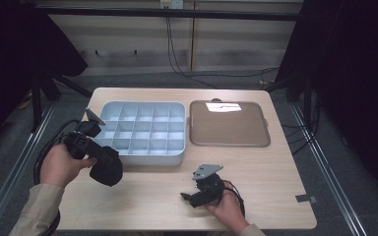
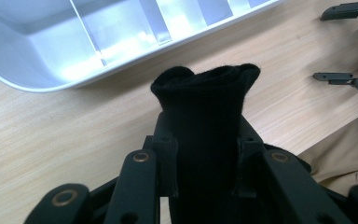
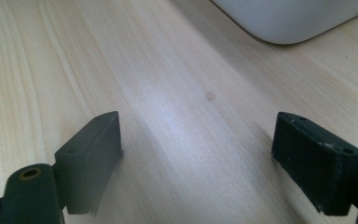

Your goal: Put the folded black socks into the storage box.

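Left claw [image 2: 205,140] clamps black cloth [image 2: 205,107], beside tray [image 2: 42,79].

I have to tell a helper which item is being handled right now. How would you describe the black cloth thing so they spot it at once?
Start at the pale blue compartment tray on the left half of the wooden table. Just off its near left corner, the left gripper is shut on a rolled black sock, held above the bare wood. It is the one soft, dark fabric item; the brown lid beside the tray is flat and rigid.
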Demonstrator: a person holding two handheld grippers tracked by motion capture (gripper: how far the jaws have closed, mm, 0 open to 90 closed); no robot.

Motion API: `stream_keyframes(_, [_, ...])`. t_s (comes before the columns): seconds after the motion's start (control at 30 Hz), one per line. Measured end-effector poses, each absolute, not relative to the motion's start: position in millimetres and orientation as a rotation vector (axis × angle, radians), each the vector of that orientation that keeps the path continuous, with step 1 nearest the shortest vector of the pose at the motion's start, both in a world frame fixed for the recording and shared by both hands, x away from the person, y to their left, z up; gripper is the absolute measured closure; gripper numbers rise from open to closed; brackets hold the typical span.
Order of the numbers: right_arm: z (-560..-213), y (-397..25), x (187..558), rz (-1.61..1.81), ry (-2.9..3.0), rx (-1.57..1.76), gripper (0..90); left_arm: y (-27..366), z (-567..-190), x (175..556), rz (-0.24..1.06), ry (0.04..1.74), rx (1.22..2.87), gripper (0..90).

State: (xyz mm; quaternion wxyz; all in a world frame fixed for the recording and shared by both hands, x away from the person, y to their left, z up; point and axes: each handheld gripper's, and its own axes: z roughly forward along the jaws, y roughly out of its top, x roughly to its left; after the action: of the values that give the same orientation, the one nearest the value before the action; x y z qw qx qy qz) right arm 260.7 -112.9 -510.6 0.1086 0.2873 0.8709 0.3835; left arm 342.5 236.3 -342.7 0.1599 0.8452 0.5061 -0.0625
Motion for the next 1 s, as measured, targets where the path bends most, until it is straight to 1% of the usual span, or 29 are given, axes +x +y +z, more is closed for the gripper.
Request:
stream_keyframes(0.27, [-510.7,-112.6,260.5,1.128,2.566,0.844,14.5,235.3,-333.5,349.0,-0.155,1.456,2.434,69.0])
stream_keyframes(0.77, [-510.7,-112.7,260.7,1.129,2.569,0.842,14.1,241.2,-318.9,361.1,-0.168,1.447,2.391,68.7])
stream_keyframes(1.0, [-510.5,-112.9,260.6,1.125,2.569,0.844,14.1,240.7,-310.6,367.8,-0.125,1.45,2.396,68.6])
